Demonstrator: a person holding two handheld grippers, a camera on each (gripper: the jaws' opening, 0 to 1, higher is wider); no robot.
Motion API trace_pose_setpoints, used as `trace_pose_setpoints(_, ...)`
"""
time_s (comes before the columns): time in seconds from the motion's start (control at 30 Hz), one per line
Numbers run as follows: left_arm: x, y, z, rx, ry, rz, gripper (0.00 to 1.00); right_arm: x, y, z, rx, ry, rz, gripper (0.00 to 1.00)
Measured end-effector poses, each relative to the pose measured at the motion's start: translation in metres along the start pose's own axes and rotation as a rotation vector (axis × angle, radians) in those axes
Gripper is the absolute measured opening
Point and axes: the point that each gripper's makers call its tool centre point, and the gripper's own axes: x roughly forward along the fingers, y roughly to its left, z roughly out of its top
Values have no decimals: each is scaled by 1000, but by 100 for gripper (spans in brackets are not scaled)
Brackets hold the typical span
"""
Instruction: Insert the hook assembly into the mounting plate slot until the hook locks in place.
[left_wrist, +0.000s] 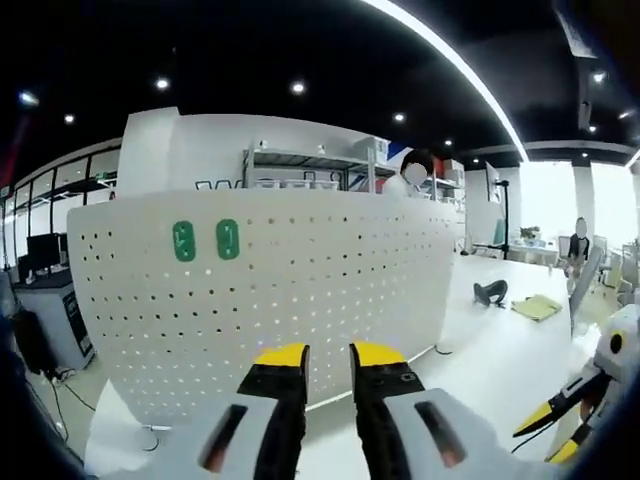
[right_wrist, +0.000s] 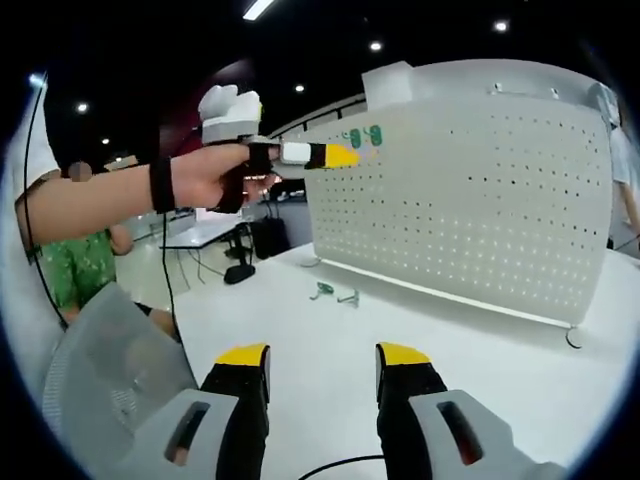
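Note:
A white pegboard mounting plate (left_wrist: 280, 290) stands upright on the white table (left_wrist: 500, 360). Two green hooks (left_wrist: 205, 241) sit in its upper left holes. My left gripper (left_wrist: 327, 355) is open and empty, pointing at the board's lower middle. In the right gripper view the pegboard (right_wrist: 480, 190) is at the right, with the green hooks (right_wrist: 362, 137) near its top corner. A hand holds the left gripper (right_wrist: 340, 155) up close to them. Two loose hook pieces, one green (right_wrist: 322, 290) and one grey (right_wrist: 349, 297), lie on the table by the board's foot. My right gripper (right_wrist: 322, 358) is open and empty, low over the table.
A black object (left_wrist: 490, 292) and a yellow-green item (left_wrist: 537, 307) lie on the table to the right of the board. The right gripper (left_wrist: 560, 420) shows at the lower right. A person's arm (right_wrist: 110, 200) crosses the left side, and a cable (right_wrist: 330, 465) lies near my jaws.

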Motion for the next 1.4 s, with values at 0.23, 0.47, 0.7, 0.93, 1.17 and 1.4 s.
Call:
trace_pose_setpoints(0.23, -31, -18, -18, -7, -5, -39, 21, 0, 13, 3, -10, -4, 7, 42)
trace_pose_setpoints(0.47, -63, -33, -36, -15, 3, -74, 25, 2, 27, 2, -12, -1, 17, 42)
trace_pose_setpoints(0.7, -89, -36, -49, -23, 20, -75, 28, 2, 37, 6, -24, -4, 23, 43)
trace_pose_setpoints(0.93, -111, -39, -67, -11, 74, -85, 30, 4, 43, 6, -31, 3, 25, 43)
trace_pose_setpoints(1.17, -137, -38, -83, -44, 90, -86, 33, 9, 54, 10, -42, 5, 36, 43)
trace_pose_setpoints(1.4, -157, -33, -103, -75, 119, -64, 33, 18, 65, 8, -48, 14, 53, 43)
